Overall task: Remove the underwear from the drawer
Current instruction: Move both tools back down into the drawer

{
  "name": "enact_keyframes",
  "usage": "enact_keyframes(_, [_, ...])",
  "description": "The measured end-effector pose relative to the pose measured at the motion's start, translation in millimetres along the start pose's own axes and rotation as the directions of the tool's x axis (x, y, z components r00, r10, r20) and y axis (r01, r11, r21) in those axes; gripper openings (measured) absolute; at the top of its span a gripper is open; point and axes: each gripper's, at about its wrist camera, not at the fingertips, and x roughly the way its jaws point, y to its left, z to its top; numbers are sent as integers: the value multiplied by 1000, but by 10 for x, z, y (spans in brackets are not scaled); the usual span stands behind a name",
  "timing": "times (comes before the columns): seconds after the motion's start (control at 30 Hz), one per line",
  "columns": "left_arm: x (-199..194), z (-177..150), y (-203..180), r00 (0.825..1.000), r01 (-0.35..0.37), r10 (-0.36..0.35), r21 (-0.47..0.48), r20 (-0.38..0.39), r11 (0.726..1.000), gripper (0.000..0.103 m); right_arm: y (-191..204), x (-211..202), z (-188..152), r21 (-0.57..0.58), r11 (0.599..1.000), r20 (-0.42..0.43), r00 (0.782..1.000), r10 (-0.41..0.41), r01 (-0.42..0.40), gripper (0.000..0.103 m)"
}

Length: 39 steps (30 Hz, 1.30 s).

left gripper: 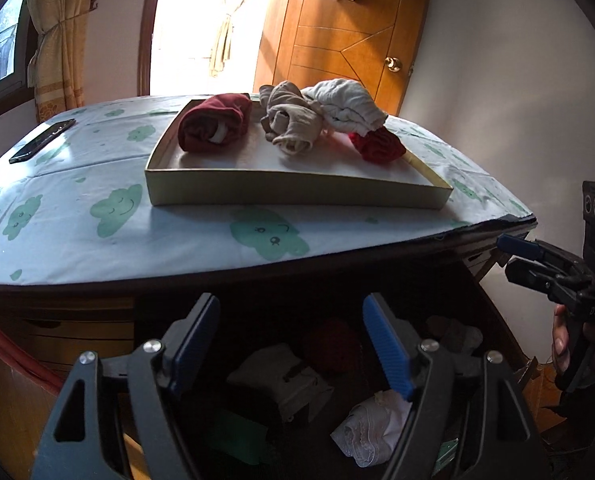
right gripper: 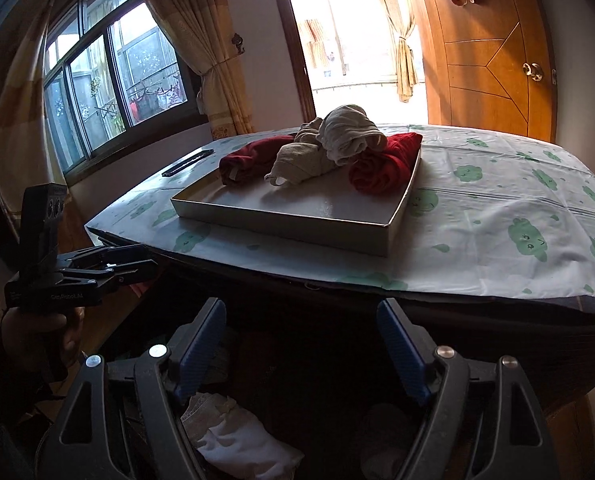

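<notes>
A table (left gripper: pixel 97 240) draped in a cloud-print cloth is carrying a shallow tray (left gripper: pixel 297 196) of rolled underwear, with a phone (left gripper: pixel 43 141) lying near its far edge. Below, the open drawer (left gripper: pixel 281 320) is sitting in shadow, holding more underwear, including a white lace piece (left gripper: pixel 371 434). The left gripper (left gripper: pixel 293 348) and right gripper (right gripper: pixel 301 354) are both hovering over it, jaws apart, gripping nothing.

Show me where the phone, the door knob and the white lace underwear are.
phone (left gripper: pixel 43 141): left wrist view, middle of its screen.
door knob (right gripper: pixel 532 71): right wrist view, the round knob.
white lace underwear (left gripper: pixel 371 430): left wrist view, its lace top.
</notes>
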Motion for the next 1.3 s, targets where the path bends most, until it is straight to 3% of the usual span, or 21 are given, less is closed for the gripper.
enact_keyframes(0.37, [14,-331,81,998,-26,24,-30,-64,999,75,51,94,-368,-25,1000,-91,996,15,-17,80])
enact_keyframes(0.77, [32,-533,69,989,-53,56,27,-138,998,75,139,161,-578,-62,996,-174,984,46,-57,80])
enact_keyframes(1.03, [120,-596,37,973,-64,81,87,-216,994,75,221,40,-640,-111,989,-194,978,71,-94,80])
enact_keyframes(1.3, [285,-667,-23,938,-72,135,202,-318,977,75,281,42,-623,-181,977,-212,974,76,-115,80])
